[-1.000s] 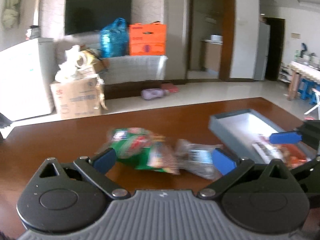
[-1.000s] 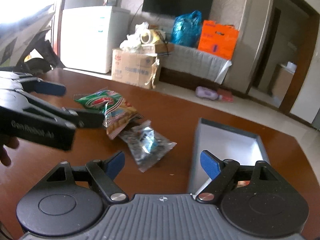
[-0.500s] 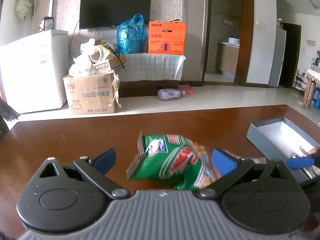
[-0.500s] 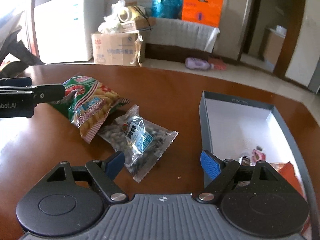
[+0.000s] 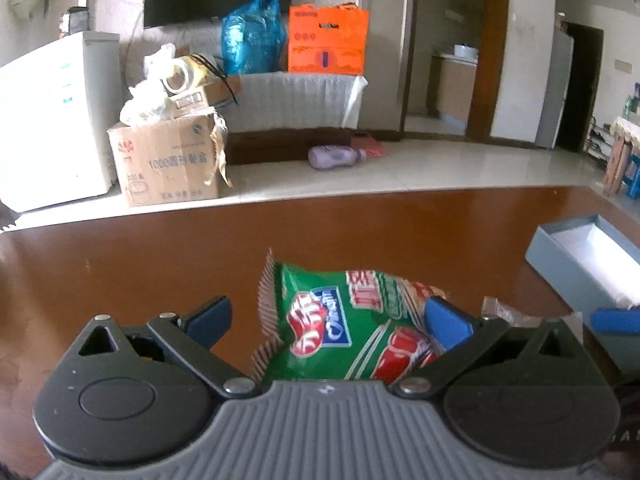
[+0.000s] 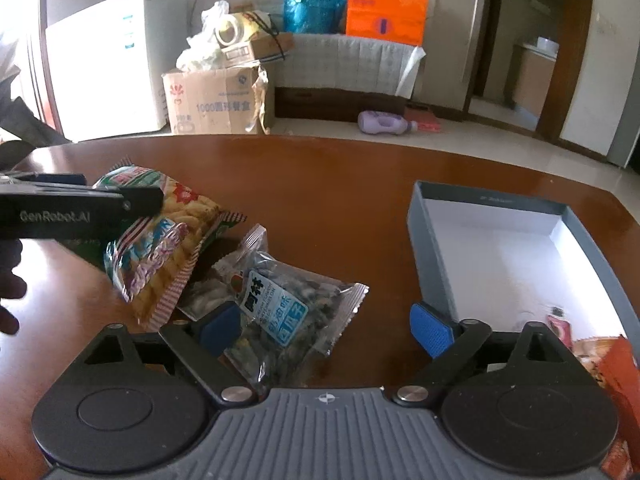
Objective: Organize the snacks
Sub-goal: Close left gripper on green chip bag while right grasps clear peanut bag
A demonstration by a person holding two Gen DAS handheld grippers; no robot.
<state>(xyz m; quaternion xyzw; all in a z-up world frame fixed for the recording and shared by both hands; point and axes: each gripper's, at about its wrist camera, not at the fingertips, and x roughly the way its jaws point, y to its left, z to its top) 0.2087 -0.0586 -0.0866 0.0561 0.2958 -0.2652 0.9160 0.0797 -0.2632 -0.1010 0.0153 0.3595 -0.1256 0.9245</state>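
Note:
A green snack bag (image 5: 348, 320) lies on the brown table (image 5: 160, 264), between the wide-open fingers of my left gripper (image 5: 326, 320); neither pad presses on it. In the right wrist view that left gripper (image 6: 120, 190) hovers over the far end of the same green bag (image 6: 168, 240). Just right of it lies a clear bag of dark seeds (image 6: 280, 304) with a blue label. My right gripper (image 6: 326, 328) is low over it with its jaws opening and the bag between them, ungripped. A grey box (image 6: 432, 232) with a white inside stands to the right.
Snack packets (image 6: 560, 324) lie in the box's near end. A person's fingers (image 6: 10, 300) show at the left edge. Beyond the table's far edge stand a cardboard carton (image 6: 212, 100), a white fridge (image 6: 112, 52) and a purple bottle (image 6: 382, 122) on the floor.
My left gripper has come forward and down, so the green bag now sits between its fingers. My right gripper has sunk toward the clear seed bag and its jaws have widened.

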